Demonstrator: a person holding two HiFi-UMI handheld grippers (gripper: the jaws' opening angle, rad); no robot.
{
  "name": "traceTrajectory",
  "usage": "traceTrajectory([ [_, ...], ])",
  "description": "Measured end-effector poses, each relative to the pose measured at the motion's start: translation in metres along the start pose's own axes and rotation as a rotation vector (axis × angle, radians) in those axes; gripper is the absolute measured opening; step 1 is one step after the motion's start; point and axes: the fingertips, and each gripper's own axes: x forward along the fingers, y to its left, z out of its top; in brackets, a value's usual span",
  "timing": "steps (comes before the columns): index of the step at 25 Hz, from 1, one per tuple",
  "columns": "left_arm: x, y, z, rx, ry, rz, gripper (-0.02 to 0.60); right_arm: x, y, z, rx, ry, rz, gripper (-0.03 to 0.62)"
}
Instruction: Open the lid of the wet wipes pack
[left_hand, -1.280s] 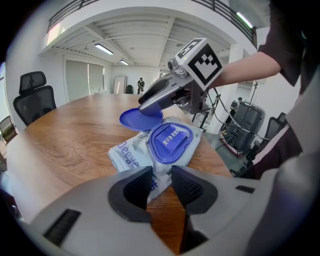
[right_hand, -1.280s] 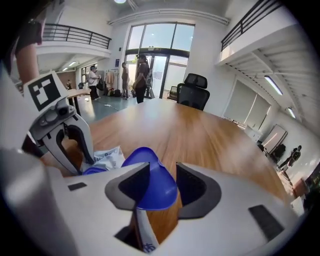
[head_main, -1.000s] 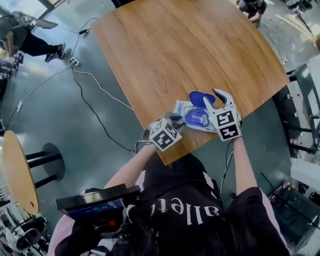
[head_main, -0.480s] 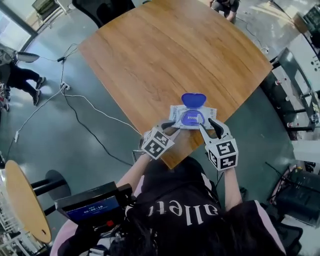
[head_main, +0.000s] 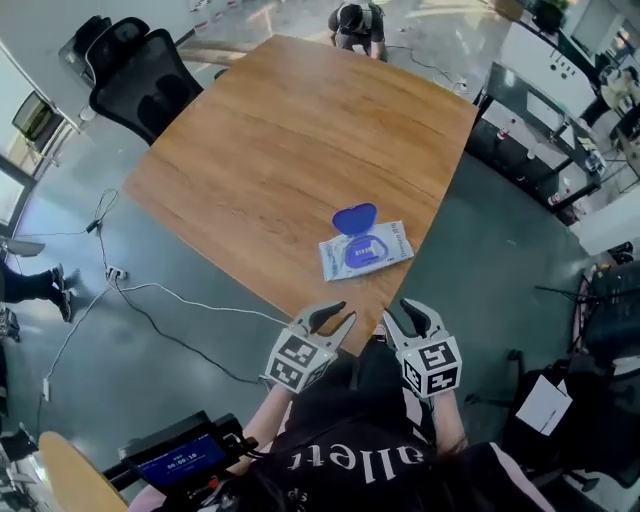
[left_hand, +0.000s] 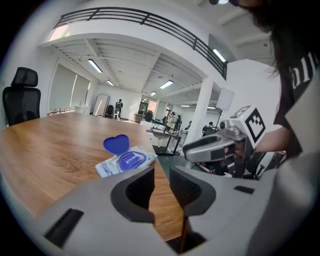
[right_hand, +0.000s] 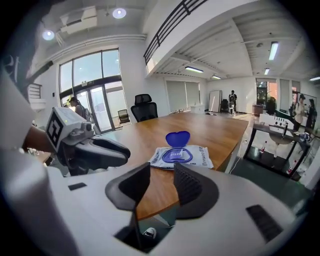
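The wet wipes pack (head_main: 372, 251) lies flat near the wooden table's near corner, its blue heart-shaped lid (head_main: 354, 219) flipped up and open. The left gripper view shows the pack (left_hand: 127, 162) ahead of the jaws, and the right gripper view shows the pack (right_hand: 182, 156) and lid (right_hand: 178, 138) too. My left gripper (head_main: 334, 317) hovers off the table edge, short of the pack; its jaws are closing with nothing between them. Beside it, my right gripper (head_main: 407, 314) is open and empty, also clear of the pack.
The table (head_main: 280, 140) stretches away from the person. A black office chair (head_main: 140, 75) stands at its far left, and a person (head_main: 355, 20) crouches at the far end. Cables (head_main: 150, 295) trail on the floor at left. Desks (head_main: 540, 110) stand at right.
Both grippers have pulled back from the pack toward the person's body and risen off the table. The pack stays put with its lid open.
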Motion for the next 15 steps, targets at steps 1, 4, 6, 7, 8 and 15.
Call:
traceTrajectory([
  [1,-0.005,-0.006,0.001,0.002,-0.012,-0.004,0.083,-0.01,0.005,-0.004,0.009,-0.01,-0.006,0.147],
  [4,-0.014,-0.009,0.005,0.008,-0.042,0.005,0.034,-0.023,0.017,-0.012,0.019,-0.029,-0.013,0.147],
  [6,-0.021,-0.013,0.004,-0.014,-0.056,0.013,0.015,-0.032,0.028,-0.021,0.01,-0.021,0.003,0.146],
  [7,-0.025,-0.018,0.005,-0.035,-0.066,0.012,0.015,-0.038,0.035,-0.026,0.005,-0.018,0.016,0.146],
  [8,-0.028,-0.024,0.006,-0.058,-0.079,0.007,0.015,-0.045,0.042,-0.03,0.0,-0.019,0.028,0.146],
  [15,-0.048,-0.096,0.008,-0.046,-0.14,0.027,0.015,-0.112,0.071,-0.061,-0.024,-0.063,0.068,0.146],
])
